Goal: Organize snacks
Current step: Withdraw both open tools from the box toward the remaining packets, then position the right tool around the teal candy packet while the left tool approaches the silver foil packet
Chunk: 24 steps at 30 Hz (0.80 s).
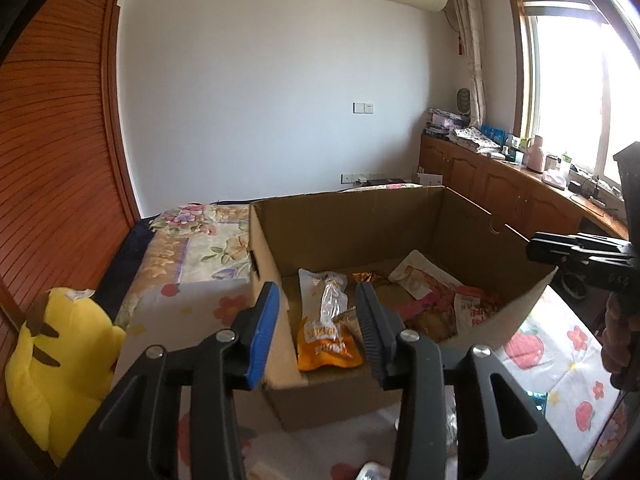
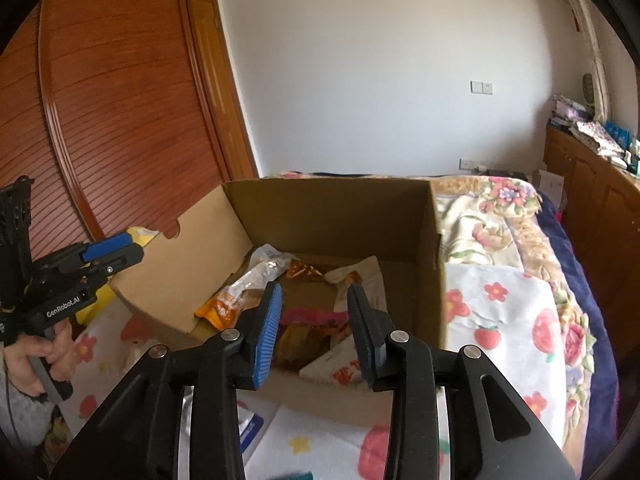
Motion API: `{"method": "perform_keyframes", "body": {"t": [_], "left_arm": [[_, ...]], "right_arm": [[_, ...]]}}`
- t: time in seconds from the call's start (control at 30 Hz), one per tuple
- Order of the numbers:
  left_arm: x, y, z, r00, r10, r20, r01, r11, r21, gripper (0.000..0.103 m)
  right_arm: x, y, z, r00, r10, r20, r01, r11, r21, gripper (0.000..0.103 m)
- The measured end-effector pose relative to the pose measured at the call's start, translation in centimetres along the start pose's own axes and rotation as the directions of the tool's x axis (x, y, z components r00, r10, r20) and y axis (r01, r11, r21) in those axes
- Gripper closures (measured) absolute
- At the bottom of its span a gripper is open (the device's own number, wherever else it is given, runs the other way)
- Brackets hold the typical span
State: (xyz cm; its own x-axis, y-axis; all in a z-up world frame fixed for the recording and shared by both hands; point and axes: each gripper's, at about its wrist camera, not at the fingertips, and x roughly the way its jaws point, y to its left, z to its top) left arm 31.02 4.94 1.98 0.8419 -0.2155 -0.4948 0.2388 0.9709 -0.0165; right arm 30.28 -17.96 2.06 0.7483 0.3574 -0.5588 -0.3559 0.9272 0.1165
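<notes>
- Both the left claw and the right claw hang narrowly parted and empty over the cardboard box.
- Drop looks finished; next, fetch another snack from the bed.

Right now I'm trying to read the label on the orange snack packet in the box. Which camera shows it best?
The left wrist view: the orange snack packet lies lengthwise, nearly whole, between the left gripper's fingers. In the right wrist view it lies slanted by the cardboard box's wall, partly hidden behind a blue finger.
</notes>
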Motion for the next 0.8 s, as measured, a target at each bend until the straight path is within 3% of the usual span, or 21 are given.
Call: {"method": "perform_keyframes", "body": {"t": [0.37,0.8], "left_arm": [[-3.1,0.7,-4.1,0.999,0.038,-0.024,-0.038,0.999,0.003,0.061],[-4.0,-1.2,-9.8,0.992,-0.012,-0.123,0.009,1.0,-0.027,0.056]], "right_arm": [[-5.2,1.3,-3.3,1.0,-0.016,-0.013,0.016,0.999,-0.029,0.06],[-2.0,2.9,-10.7,0.975,-0.044,-0.217,0.018,0.993,-0.12,0.057]]}}
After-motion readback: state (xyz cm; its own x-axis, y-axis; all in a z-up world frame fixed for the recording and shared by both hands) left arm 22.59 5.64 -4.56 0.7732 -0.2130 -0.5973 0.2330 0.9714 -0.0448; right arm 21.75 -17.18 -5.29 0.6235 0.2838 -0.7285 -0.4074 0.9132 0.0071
